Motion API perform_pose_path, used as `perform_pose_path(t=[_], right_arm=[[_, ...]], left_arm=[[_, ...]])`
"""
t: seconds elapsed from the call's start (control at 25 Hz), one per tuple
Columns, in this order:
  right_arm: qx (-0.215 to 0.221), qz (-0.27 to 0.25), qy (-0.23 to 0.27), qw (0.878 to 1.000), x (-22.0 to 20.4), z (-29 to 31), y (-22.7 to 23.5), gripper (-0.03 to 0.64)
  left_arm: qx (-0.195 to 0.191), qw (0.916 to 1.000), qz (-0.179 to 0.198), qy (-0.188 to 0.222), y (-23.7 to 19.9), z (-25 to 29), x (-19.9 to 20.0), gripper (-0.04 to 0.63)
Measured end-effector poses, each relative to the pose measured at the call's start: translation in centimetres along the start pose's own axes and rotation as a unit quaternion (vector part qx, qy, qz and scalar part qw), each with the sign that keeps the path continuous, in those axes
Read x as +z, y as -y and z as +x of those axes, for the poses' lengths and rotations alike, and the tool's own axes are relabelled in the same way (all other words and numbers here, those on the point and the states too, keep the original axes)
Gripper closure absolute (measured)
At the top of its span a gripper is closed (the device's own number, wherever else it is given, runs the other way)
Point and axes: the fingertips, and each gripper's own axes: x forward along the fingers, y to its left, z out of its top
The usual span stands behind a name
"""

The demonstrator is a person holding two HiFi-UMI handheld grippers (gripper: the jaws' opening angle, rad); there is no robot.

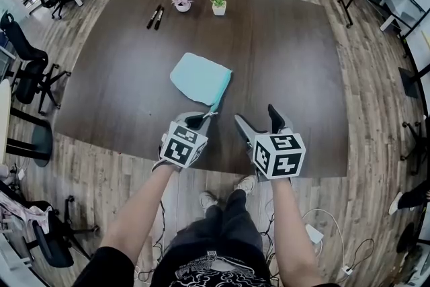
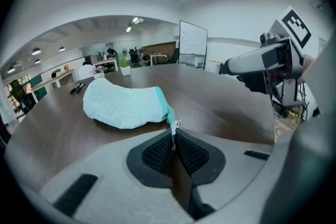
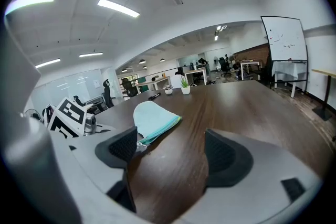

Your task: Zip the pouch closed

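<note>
My left claw (image 2: 174, 136) is closed. Its two pads pinch the thin zip tab (image 2: 178, 124) that sticks out of the near corner of the pouch (image 1: 201, 79). I cannot tell whether that tab is the slider's pull or only the end of the tape. My right claw (image 3: 169, 140) is wide open and holds nothing, with only bare desk (image 1: 289, 57) between its jaws. It hangs just to the right of the left one.

The pouch lies flat in the middle of the desk, at the centre of the head view. Its zip edge runs down its right side to the corner at my left claw.

I judge the pouch to be light, soft cloth with nothing stiff in it. Pulled from one end alone, it would likely slide across the smooth wood or bunch up rather than zip. It needs holding at the zip's end while the slider is drawn, not by the limp body. The tab is small and thin, so it could slip from the pads under a sharp tug.

Only the left claw view shows the pinch itself, with the pads together and the sliver of tab between them. In the head view the marker cube covers that spot. The head view alone gives the whole desk, with two potted plants (image 1: 200, 2) and markers (image 1: 156, 17) toward the upper left. The right claw view shows the zip edge side-on as a darker teal band. I cannot read from it how far the zip is closed.
</note>
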Motion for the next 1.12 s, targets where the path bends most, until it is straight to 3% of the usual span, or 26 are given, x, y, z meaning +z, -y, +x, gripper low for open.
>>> perform_pose_path(t=[0.28,0.72,1.12], right_arm=[[0.011,-0.004,0.008,1.000,1.1,0.1,-1.0,0.219],[0.038,-0.011,0.018,0.999,3.5,0.2,-2.5,0.238],[0.106,-0.012,0.018,0.994,5.1,1.6,-3.8,0.250]], left_arm=[[-0.023,0.9985,-0.050,0.009,-1.1,-1.8,0.7,0.569],[-0.060,0.9945,-0.084,0.018,-1.8,-3.8,3.0,0.571],[-0.080,0.9896,-0.114,0.036,-3.3,-4.8,6.8,0.571]])
